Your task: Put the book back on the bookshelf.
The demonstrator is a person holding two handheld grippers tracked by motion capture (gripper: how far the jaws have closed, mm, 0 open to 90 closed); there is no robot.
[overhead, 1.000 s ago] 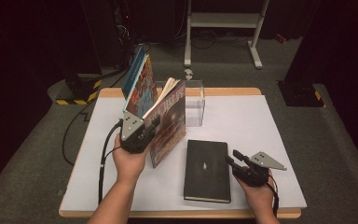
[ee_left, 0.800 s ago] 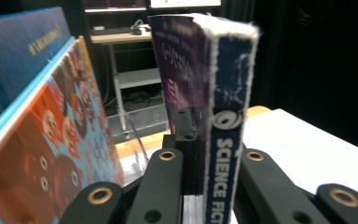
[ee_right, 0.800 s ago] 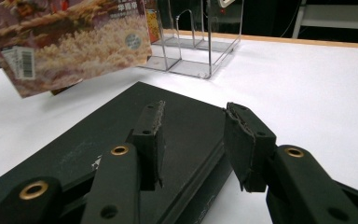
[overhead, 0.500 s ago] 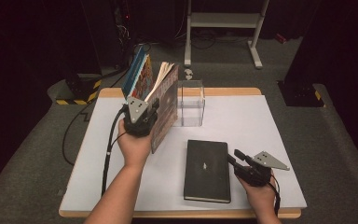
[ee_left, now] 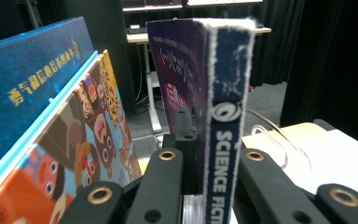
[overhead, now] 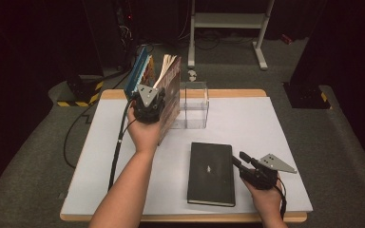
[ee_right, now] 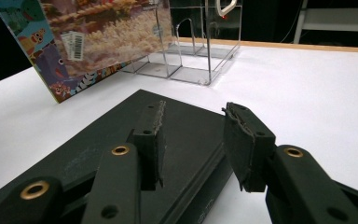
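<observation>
The left tongs (overhead: 148,105) are clamping the spine of a science-fiction book (ee_left: 223,116), holding it upright above the far left of the white bench (overhead: 266,123), just beside the picture books (ee_left: 51,121) leaning there and next to a clear acrylic rack (overhead: 195,107). The right tongs (ee_right: 193,140) are standing partly open with nothing between them, hovering at the right edge of a black book (overhead: 211,173) lying flat on the bench.

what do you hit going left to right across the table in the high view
Leaning blue-covered books → left gripper shut on the science fiction book → clear acrylic holder → black book lying flat → right gripper, jaws apart, at that book's right edge.
</observation>
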